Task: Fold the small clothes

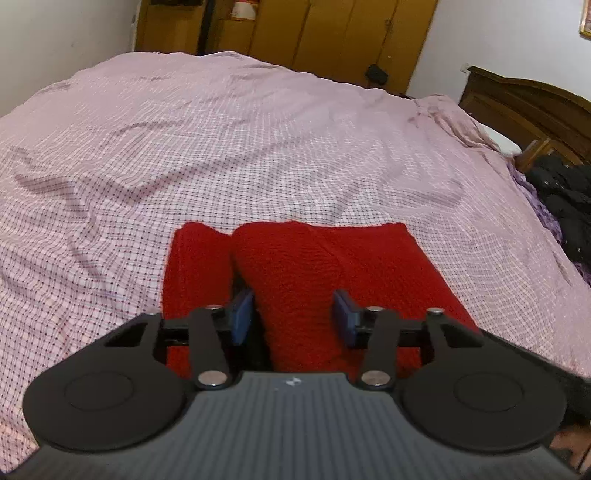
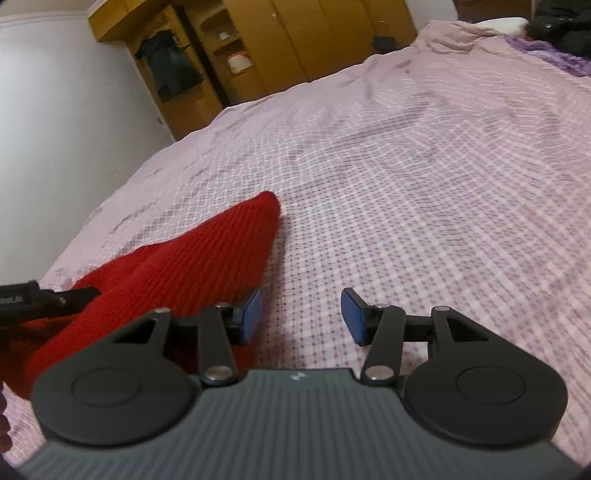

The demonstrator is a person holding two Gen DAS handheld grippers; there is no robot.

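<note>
A red knit garment (image 1: 295, 266) lies folded on the pink checked bedspread (image 1: 221, 147). A raised ridge of it runs between the blue pads of my left gripper (image 1: 293, 317), which is open with a pad on each side of the ridge, and I cannot tell whether the pads touch it. In the right wrist view the garment (image 2: 177, 266) lies at the lower left. My right gripper (image 2: 301, 317) is open and empty over the bedspread (image 2: 406, 184), just right of the garment's edge. Part of the left gripper (image 2: 37, 299) shows at the left edge.
Yellow wooden wardrobes (image 1: 295, 29) stand beyond the bed's far edge. A dark wooden headboard (image 1: 524, 103) and dark clothes (image 1: 565, 199) are at the right. Open shelves (image 2: 229, 51) show in the right wrist view.
</note>
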